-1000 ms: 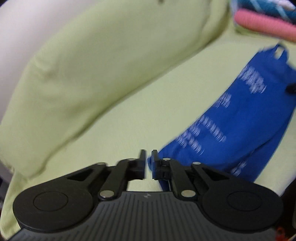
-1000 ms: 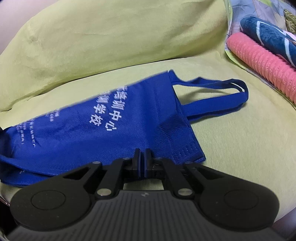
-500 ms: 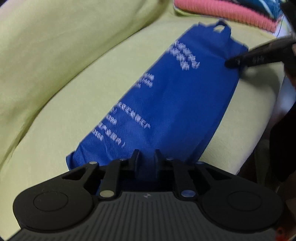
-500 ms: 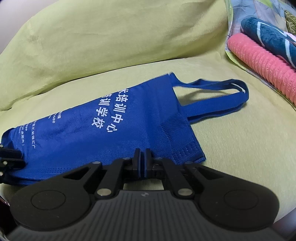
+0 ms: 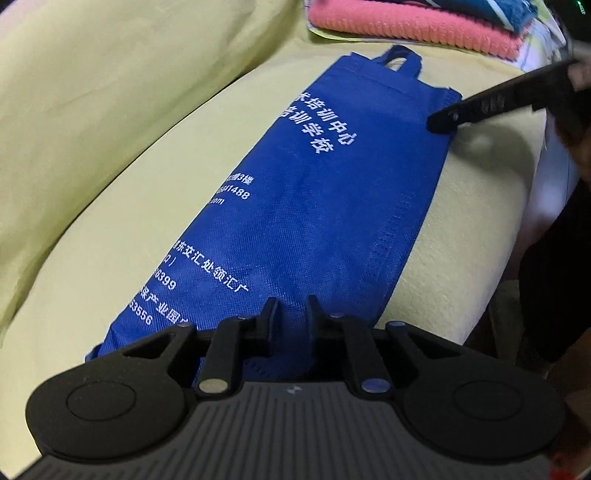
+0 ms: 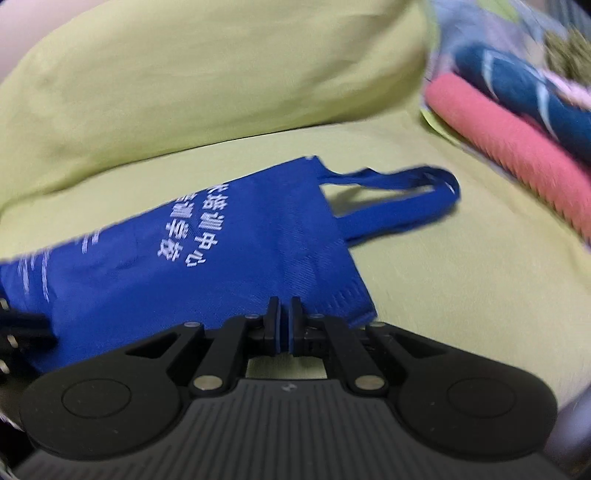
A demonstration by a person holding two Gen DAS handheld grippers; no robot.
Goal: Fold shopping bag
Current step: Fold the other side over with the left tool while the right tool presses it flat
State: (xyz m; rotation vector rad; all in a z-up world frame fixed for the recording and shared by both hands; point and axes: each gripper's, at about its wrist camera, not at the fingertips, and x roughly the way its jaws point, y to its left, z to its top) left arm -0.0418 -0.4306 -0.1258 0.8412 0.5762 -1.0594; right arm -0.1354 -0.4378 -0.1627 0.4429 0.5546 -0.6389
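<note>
Yellow-green cloth covers the cushion (image 5: pixel 110 229) on which one blue bag (image 5: pixel 317 229) lies flat, its long axis running from the left gripper (image 5: pixel 291 314) at its bottom end to two looped handles (image 6: pixel 399 199) at the far end. Its woven, non-woven-looking fabric bears white print. The left gripper's jaws are closing, a fold of bag between them. The right gripper (image 6: pixel 284 321) is pinched tight on the bag's top corner beside the handles. Beyond the handles sit one ribbed pink roll (image 5: pixel 406 27) and one teal roll (image 6: pixel 517 92).

home: sofa cushion (image 5: pixel 110 110), towels (image 5: pixel 406 26)
</note>
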